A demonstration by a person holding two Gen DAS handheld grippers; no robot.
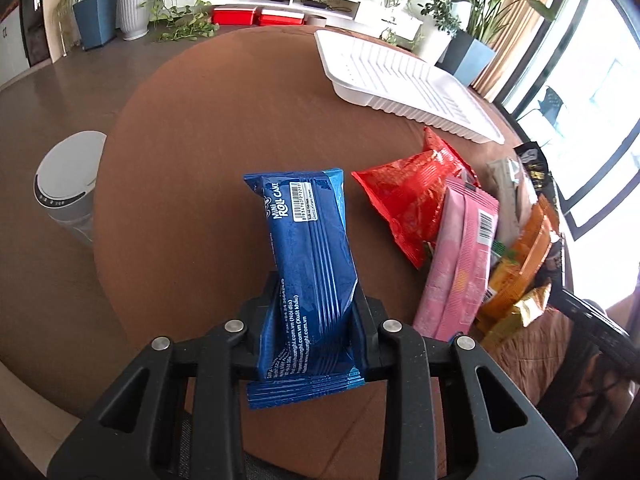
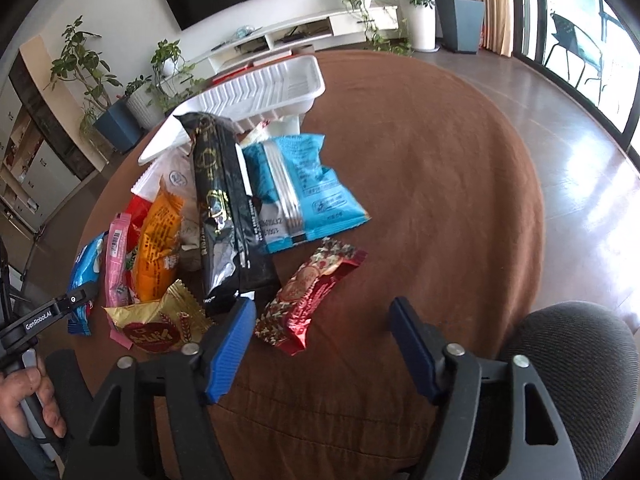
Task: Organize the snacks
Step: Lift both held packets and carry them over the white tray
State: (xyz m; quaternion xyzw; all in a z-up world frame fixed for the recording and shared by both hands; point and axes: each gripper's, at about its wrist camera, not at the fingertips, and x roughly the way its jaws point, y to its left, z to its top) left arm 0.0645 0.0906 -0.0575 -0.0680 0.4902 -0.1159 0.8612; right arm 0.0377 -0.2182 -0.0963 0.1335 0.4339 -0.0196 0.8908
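My left gripper is shut on a blue Mini Roll Cake pack and holds it above the brown round table. The same pack shows at the left of the right wrist view. A white ribbed tray sits at the table's far side, also in the right wrist view. My right gripper is open and empty, just in front of a red patterned snack pack. A pile of snacks lies beyond: a black pack, a light blue pack, an orange pack, a pink pack and a gold pack.
A red bag lies beside the pink pack. A white bin stands on the floor left of the table. A grey chair back is at the near right. Potted plants, a TV unit and windows line the room's far side.
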